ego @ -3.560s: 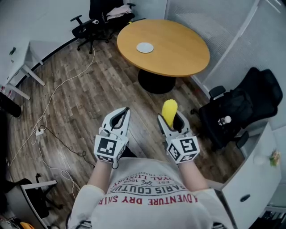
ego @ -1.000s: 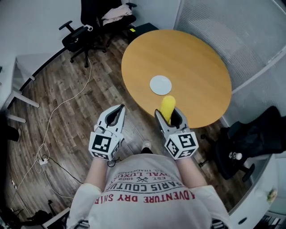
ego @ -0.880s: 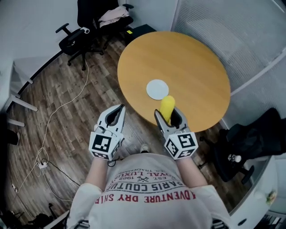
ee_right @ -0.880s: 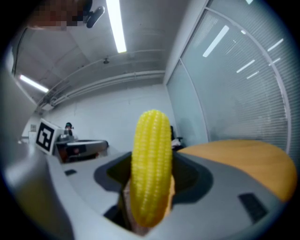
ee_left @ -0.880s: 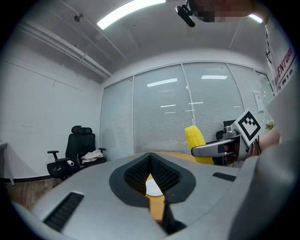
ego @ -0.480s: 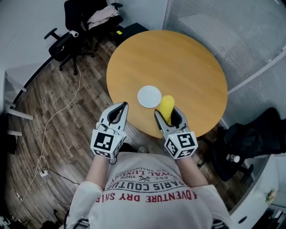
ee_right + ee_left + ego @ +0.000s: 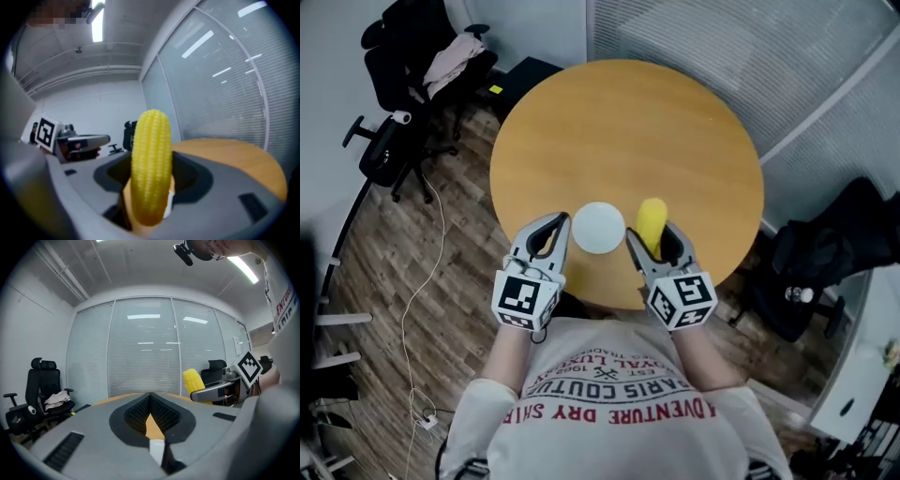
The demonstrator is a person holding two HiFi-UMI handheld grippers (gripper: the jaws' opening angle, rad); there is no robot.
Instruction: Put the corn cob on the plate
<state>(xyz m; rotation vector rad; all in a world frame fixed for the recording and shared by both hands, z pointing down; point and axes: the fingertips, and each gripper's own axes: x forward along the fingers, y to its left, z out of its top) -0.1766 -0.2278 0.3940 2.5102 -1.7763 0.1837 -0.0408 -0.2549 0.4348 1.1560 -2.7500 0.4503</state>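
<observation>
Corn cob (image 7: 652, 223) is riding upright, clamped in the right gripper (image 7: 654, 240), hovering over the table (image 7: 619, 122) just right of the plate (image 7: 598, 227) — left gripper (image 7: 560, 221) closed, empty. Next, I'd guess: shifting left, lowering, releasing.

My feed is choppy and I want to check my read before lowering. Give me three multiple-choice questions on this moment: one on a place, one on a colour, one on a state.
1. Where is the plate?
A. on a chair
B. on the round table, near its close edge
C. on the floor

2. What colour is the corn cob?
A. yellow
B. green
C. white

3. The right gripper is:
A. open and empty
B. shut on the plate
C. shut on the corn cob

Answers:
1. B, the plate lies flat on the wooden top.
2. A, its kernels are yellow.
3. C, the cob stands clamped between the jaws.
</observation>
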